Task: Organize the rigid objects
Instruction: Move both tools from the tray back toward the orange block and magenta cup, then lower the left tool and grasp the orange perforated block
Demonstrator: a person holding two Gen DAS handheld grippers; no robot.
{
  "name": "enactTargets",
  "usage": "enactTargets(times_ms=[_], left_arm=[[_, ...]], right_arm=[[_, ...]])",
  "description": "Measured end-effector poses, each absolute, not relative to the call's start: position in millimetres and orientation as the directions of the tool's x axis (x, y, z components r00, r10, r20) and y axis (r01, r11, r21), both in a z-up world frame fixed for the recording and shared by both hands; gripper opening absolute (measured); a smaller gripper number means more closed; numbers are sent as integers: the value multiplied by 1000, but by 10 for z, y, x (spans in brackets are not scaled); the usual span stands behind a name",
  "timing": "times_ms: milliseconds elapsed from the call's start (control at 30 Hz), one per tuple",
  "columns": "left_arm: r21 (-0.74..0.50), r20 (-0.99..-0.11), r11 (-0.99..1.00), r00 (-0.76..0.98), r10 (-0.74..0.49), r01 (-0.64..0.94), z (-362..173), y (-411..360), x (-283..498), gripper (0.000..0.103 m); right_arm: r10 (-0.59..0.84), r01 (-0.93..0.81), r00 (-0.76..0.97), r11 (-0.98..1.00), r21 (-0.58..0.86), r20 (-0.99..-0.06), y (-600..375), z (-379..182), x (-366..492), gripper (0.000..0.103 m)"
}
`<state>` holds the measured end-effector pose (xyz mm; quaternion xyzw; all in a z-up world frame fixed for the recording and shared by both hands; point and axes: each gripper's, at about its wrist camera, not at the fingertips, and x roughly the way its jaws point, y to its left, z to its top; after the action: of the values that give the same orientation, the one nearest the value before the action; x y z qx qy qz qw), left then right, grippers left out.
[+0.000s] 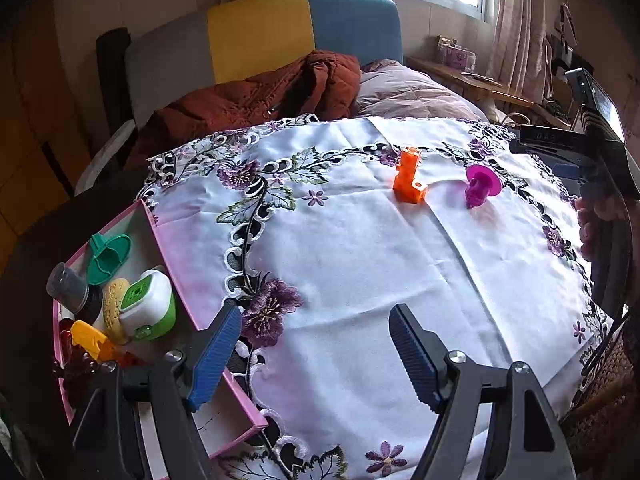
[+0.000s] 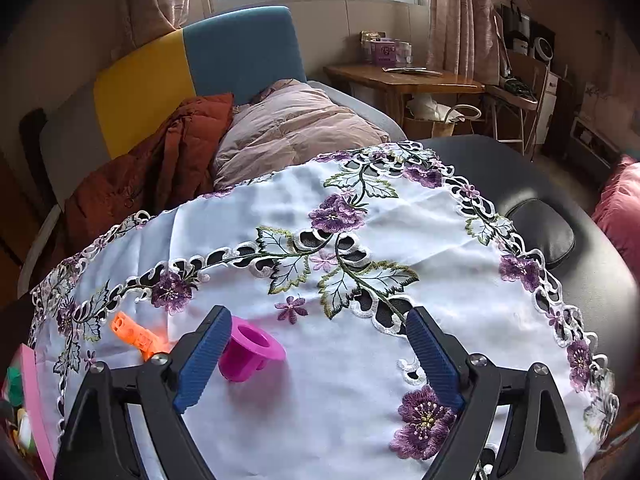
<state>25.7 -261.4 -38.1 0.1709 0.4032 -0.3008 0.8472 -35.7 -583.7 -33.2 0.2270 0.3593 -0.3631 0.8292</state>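
Reach for magenta cup (image 2: 248,354) underway.
Right gripper (image 2: 316,360) hung wide and empty; next, centre, close, carry to pink box (image 1: 192,300).

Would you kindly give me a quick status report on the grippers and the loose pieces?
Both grippers, left and right, open, empty. Orange block and magenta cap loose on cloth; cap beside right gripper's finger. Pink box part filled. Nothing in the way.

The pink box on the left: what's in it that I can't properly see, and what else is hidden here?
- Left wrist view: the red item in the pink box lies under a yellow piece and behind the left gripper.
- Right wrist view: the box is cut by the left edge.
- Right wrist view: the orange block is blurred and partly behind the right gripper.
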Motion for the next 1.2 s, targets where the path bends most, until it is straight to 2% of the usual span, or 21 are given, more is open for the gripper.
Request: enactTargets(times_ms=[500,733,1200], left_arm=[[-23,-839,726,381,-388,687,-587,-3039,449,76],[-60,-832,707,357,-426,704,-574,-3405,637,76],[-53,-793,638,356,-495,769,-696,-4411,1036,76]], right_arm=[[-431,810,482,551,201,-763,-5997,-323,-514,91],[-404,815,499,520,256,-767,-6070,-345,-565,92],[-348,796,533,516,318,-771,-6088,-388,-546,92]])
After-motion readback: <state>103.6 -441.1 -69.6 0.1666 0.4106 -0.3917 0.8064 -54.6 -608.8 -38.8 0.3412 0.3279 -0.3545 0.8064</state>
